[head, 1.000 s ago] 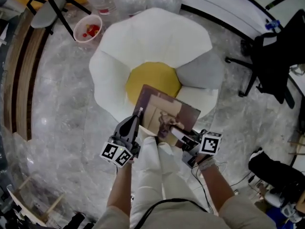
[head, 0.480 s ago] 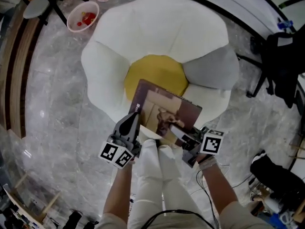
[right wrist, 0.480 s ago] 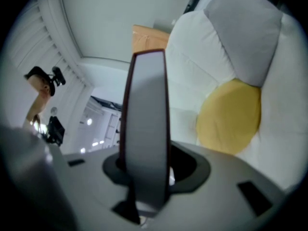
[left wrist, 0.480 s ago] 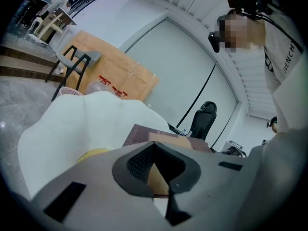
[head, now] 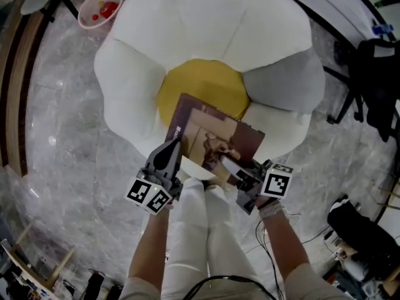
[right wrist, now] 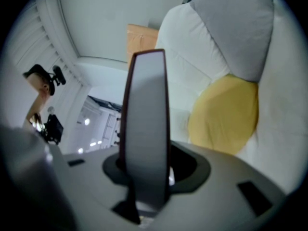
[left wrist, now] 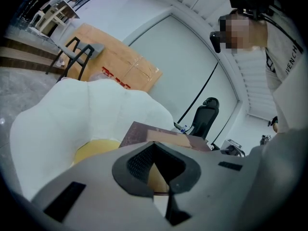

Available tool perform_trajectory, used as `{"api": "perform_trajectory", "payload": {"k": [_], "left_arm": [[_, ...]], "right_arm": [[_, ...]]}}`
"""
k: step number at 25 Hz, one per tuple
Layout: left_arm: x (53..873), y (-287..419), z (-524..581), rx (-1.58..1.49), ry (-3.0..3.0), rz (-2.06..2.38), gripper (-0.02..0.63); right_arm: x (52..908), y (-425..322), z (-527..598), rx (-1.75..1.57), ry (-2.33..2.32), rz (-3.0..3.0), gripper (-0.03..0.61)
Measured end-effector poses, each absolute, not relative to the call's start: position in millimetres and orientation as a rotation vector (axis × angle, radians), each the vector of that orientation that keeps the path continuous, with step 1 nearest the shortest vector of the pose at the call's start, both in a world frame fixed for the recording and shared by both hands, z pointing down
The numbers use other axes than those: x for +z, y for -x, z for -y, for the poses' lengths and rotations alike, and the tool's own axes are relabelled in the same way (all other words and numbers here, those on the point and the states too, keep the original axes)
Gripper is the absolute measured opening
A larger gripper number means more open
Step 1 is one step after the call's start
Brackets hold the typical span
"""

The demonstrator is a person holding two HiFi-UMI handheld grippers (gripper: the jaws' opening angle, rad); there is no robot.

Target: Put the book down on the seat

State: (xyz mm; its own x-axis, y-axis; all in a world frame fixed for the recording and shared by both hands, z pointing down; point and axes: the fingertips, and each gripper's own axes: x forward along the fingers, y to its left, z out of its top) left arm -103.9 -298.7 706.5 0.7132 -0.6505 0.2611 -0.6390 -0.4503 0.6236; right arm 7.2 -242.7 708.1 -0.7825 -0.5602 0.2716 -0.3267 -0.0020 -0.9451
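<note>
Ahead of both grippers sits the seat [head: 206,36], a white petal-shaped armchair with a yellow centre cushion [head: 200,92]. A grey cushion [head: 284,80] lies off beyond the right gripper's side.

Between the two grippers is the book [head: 212,139], carried out over the seat's near rim, its far end above the near part of the yellow centre cushion. It reads as held clear of the upholstery, but contact cannot be ruled out from above.

Grips: the left gripper [head: 170,154] is clamped on the book's near corner by the spine. The right gripper [head: 232,169] is clamped on the near edge, with the page block standing upright between its jaws.

Progress, as judged: the book has been brought to the seat but not yet put down. Left to do: lower it flat onto the cushion, then release both grips.

Book's look:
- Large, thin and rigid.
- Dark maroon-brown cover with a paler tan panel bearing a figure picture.
- Pale lettering near the spine, too small to read.
- Grey-white page edge.
</note>
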Motion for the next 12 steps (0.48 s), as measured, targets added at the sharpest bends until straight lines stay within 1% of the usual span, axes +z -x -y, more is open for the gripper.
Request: {"api": "perform_trajectory", "payload": {"k": [7, 12], "left_arm": [[734, 123, 323, -0.062, -2.177, 1.059, 0.022], [745, 116, 326, -0.08, -2.202, 1.044, 0.022]], "right_arm": [[743, -7, 262, -1.869, 0.954, -2.095, 0.153], [760, -12, 267, -1.852, 0.961, -2.11, 0.153]]}}
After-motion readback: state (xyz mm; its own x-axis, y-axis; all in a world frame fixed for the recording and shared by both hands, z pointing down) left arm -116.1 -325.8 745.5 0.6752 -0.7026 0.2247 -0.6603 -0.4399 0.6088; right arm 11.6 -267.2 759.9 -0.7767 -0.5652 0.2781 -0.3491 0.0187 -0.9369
